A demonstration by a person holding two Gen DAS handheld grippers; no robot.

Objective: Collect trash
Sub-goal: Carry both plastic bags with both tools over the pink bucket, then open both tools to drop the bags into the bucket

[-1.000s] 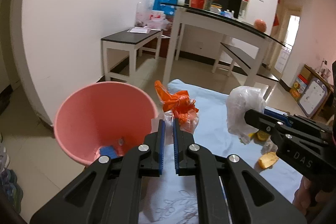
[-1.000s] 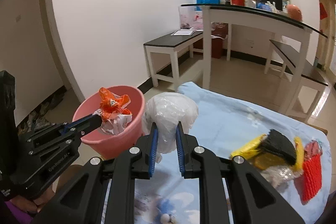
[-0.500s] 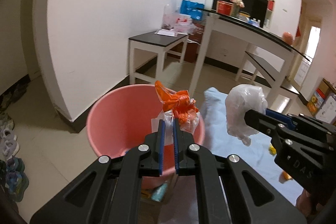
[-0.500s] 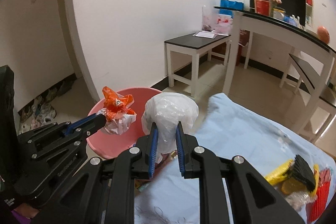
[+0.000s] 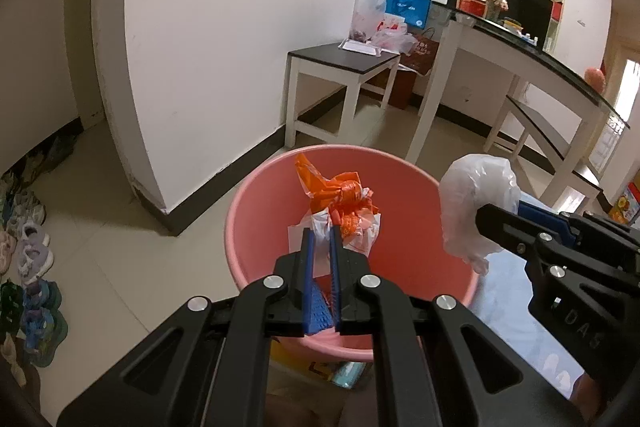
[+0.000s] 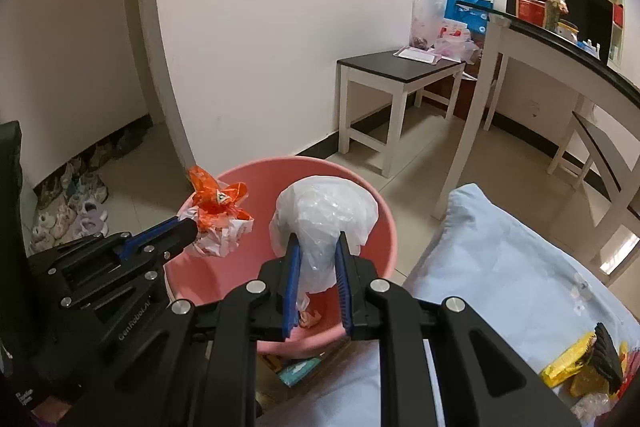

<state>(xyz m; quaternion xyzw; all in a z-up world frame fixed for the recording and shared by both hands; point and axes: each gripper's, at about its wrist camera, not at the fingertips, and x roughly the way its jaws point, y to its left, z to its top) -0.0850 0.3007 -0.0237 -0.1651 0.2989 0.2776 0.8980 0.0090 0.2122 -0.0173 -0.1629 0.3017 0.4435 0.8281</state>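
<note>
In the left wrist view your left gripper (image 5: 321,241) is clamped on the orange-and-white wrapper (image 5: 340,211) above the pink bucket (image 5: 256,227); release it over the centre. In the right wrist view your right gripper (image 6: 318,259) pinches the clear plastic bag (image 6: 324,219) over the rim, so move further inward before letting go.

Both wrist cams share bucket (image 5: 256,211).

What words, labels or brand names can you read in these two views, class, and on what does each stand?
"GenRobot.AI": white lettering on the side of the left gripper, seen in the right wrist view.
"DAS": raised letters on the body of the right gripper, seen in the left wrist view; possibly part of a longer word.
Blue bag by the wall: white print, too small to read.
Orange wrapper: a small triangle mark, unreadable.
</note>
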